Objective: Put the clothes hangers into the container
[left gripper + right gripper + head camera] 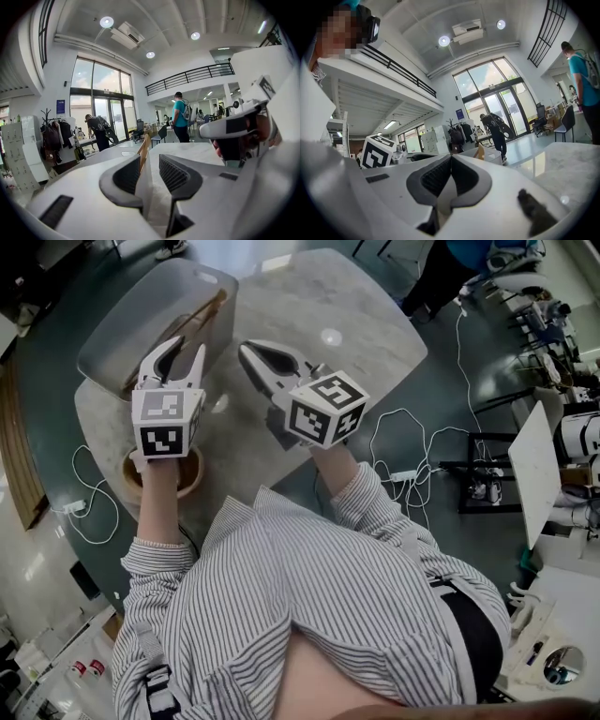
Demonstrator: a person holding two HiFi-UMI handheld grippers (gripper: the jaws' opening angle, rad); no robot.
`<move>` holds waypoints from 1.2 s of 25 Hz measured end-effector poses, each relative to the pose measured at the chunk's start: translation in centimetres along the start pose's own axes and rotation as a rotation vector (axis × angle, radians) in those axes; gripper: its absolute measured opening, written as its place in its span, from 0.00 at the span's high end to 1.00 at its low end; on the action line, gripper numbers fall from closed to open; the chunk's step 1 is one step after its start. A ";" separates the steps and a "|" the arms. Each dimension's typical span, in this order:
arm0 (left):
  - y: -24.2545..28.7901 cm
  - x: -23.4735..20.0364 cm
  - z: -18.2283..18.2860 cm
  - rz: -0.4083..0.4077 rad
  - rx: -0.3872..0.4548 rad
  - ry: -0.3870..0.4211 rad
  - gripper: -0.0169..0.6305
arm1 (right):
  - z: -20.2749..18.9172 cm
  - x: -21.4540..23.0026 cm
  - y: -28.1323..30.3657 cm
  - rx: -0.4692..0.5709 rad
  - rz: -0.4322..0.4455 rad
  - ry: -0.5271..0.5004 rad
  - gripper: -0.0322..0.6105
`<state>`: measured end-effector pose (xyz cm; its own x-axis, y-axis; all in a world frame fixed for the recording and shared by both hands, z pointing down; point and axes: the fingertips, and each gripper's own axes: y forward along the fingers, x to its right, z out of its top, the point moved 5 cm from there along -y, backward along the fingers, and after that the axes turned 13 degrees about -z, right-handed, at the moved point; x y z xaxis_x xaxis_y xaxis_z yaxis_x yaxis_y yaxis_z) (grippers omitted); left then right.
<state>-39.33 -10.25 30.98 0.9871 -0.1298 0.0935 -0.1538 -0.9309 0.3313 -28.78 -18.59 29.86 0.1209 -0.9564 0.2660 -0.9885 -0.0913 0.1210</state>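
Observation:
A translucent grey container (131, 329) stands at the table's far left corner, with wooden hangers (208, 315) leaning inside it. My left gripper (185, 351) hovers at the container's near edge, jaws open and nothing between them. In the left gripper view a wooden hanger (143, 146) stands beyond the open left gripper (147, 164), apart from the pads. My right gripper (249, 352) is just right of the left one over the marble table (366, 343), its jaws shut and empty. The right gripper (451, 159) shows closed pads, with the container (493, 153) farther off.
A round wooden bowl (193, 480) sits on the table's near left edge, under my left wrist. White cables (405, 435) trail over the floor to the right of the table. Desks with equipment (553, 456) stand further right. People stand far off in the hall.

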 end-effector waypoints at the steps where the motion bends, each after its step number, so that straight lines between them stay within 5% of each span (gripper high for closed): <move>1: -0.3 0.3 0.3 -0.002 0.014 -0.012 0.79 | 0.1 -0.1 -0.4 0.003 -0.001 -0.001 0.93; 8: -2.8 3.7 0.8 -0.051 0.113 -0.104 0.80 | -0.1 -0.9 -4.1 0.019 0.000 -0.002 0.93; 19: -6.3 10.2 -1.1 -0.075 0.180 -0.240 0.95 | -2.6 -2.7 -10.5 -0.032 0.020 -0.039 0.93; 30: -8.7 16.0 -3.9 -0.159 0.214 -0.352 0.96 | -5.1 -4.1 -15.0 -0.052 0.029 -0.038 0.93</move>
<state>-22.36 -2.89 33.21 0.9583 -0.0531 -0.2809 -0.0227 -0.9936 0.1103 -14.02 -11.86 31.83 0.0881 -0.9683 0.2335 -0.9853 -0.0503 0.1635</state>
